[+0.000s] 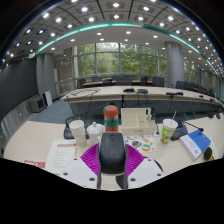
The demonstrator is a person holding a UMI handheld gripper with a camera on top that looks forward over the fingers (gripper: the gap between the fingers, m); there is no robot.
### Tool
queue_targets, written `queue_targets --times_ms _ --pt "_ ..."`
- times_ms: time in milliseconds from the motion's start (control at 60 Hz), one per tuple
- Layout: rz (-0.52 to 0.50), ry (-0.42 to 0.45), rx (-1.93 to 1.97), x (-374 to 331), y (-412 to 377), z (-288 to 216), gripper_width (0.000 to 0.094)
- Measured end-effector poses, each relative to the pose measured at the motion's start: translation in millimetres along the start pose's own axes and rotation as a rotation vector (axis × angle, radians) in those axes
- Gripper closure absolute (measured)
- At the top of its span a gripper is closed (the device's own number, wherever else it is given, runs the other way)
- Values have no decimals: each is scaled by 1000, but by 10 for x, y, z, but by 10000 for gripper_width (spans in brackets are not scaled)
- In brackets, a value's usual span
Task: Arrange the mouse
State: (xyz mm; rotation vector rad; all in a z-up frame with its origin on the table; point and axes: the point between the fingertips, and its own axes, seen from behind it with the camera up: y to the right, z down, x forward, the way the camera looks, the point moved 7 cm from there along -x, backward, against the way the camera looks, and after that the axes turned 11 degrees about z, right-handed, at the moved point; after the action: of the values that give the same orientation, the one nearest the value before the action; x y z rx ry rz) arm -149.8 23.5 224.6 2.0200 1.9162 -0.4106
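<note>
Item one: the gripper (112,165), its two fingers reaching forward low over a pale table (35,145). We note a magenta pad (92,158) on the inner face of each finger.

Item two: the mouse (112,149), dark grey, lying lengthwise between the fingers. We judge both pads to be pressed against its sides, so the gripper is clenched on it, though the contact lines are small and we hold this loosely. We cannot tell whether the mouse rests on the table or is lifted off it.

Item three: a red-topped object (112,116) standing just beyond the mouse, in line with the fingers.

Item four: a white cup (78,129) to the left of that object, and a white cup with green print (168,129) to the right, both upright on the table.

Item five: a blue booklet (198,142) lying flat at the far right of the table, well apart from the mouse.

Item six: a sheet with red print (62,153) lying flat beside the left finger.

Item seven: office desks (140,92) and large windows (122,58) beyond the table.
</note>
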Motion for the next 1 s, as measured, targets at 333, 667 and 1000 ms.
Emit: queue_targets --times_ms 333,667,1000 --pt "53 -254 -54 1120 1062 1301 643" --pt "36 -307 -34 1054 1125 1497 97" --pt "106 -217 -34 -612 1182 872 83"
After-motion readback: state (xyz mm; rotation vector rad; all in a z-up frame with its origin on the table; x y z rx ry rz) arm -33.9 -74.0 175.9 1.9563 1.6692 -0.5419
